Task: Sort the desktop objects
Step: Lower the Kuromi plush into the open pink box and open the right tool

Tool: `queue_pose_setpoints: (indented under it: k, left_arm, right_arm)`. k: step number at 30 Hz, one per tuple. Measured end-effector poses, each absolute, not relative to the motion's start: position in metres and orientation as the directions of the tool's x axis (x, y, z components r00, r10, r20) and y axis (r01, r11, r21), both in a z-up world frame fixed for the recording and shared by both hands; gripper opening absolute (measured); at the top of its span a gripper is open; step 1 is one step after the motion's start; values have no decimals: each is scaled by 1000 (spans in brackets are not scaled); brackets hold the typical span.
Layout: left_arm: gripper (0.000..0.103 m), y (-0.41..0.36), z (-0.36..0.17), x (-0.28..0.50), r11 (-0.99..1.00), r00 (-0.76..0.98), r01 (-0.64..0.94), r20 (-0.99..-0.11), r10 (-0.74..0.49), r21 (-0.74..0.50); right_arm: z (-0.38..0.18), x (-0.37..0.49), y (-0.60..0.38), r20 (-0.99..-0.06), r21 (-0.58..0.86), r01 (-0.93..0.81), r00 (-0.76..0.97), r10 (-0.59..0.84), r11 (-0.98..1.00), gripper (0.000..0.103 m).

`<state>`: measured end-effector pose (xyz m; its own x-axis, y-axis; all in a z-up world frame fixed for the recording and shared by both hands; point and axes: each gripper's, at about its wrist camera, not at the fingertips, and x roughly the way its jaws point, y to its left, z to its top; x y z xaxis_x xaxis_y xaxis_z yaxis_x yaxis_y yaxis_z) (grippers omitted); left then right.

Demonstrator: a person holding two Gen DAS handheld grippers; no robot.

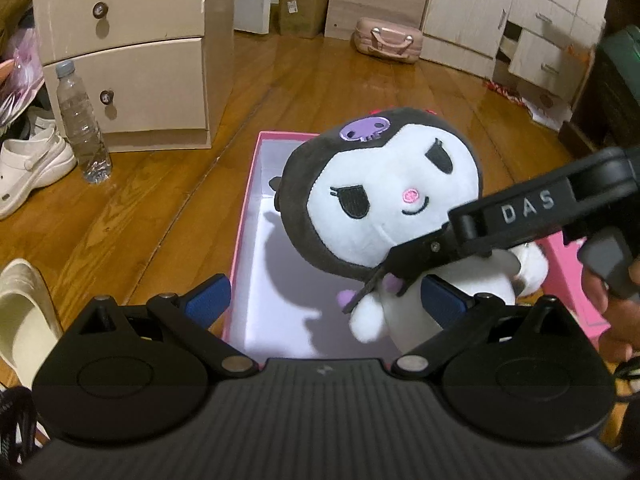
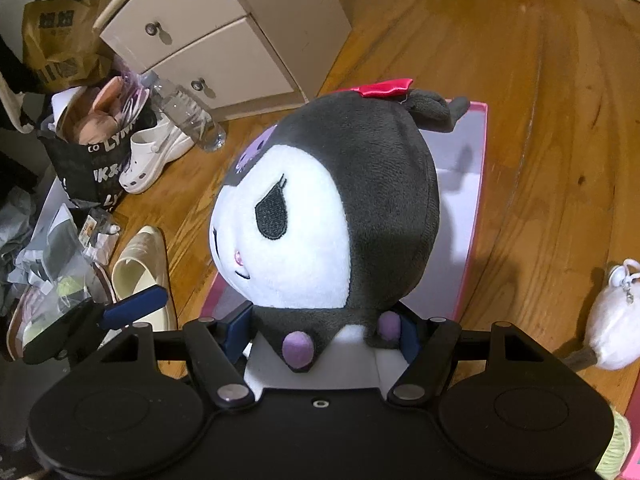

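A black-and-white plush doll (image 1: 384, 200) with a purple skull badge and a red bow hangs over an open pink box (image 1: 245, 216) with a white inside. My right gripper (image 2: 324, 330) is shut on the doll's (image 2: 320, 208) white body, one blue pad on each side. In the left wrist view that right gripper (image 1: 384, 280) reaches in from the right, a hand behind it. My left gripper (image 1: 324, 290) stands open and wide near the box's front edge. Its right pad sits close beside the doll's body, its left pad over the floor. The box (image 2: 476, 208) lies under the doll.
All this is on a wooden floor. A two-drawer cabinet (image 1: 128, 52), a plastic bottle (image 1: 82, 124), a white shoe (image 1: 28, 172) and a cream slipper (image 1: 24, 320) are at the left. A pink lid (image 1: 568, 280) lies right of the box. A white fluffy keychain (image 2: 612, 320) lies at the right.
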<state>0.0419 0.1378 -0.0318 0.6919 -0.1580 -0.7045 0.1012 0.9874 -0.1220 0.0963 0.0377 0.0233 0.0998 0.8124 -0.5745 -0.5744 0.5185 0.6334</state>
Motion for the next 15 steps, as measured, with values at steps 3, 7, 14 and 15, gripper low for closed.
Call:
queue_pose_setpoints:
  k: [3,7,14,15]
  left_arm:
    - [103,138,-35,45,987,686,95,-710,-160,-131]
    - [103,137,-38,48,985,677,97,-716,-172,-145]
    - [103,150,-28,56,970,701,108,-675,-230,-218]
    - [103,154,-30,56,968,699,93,-677,-231,-234]
  right_arm:
    - [21,101,39,-584,642,-551,98,806,533,75]
    - [20,103,43,-611,621,-548,111,784,561,75]
    - [7,124,63,-639,657,-481,54,767,581,75]
    - [6,128,66,-641,665,-468,42,766,582,75]
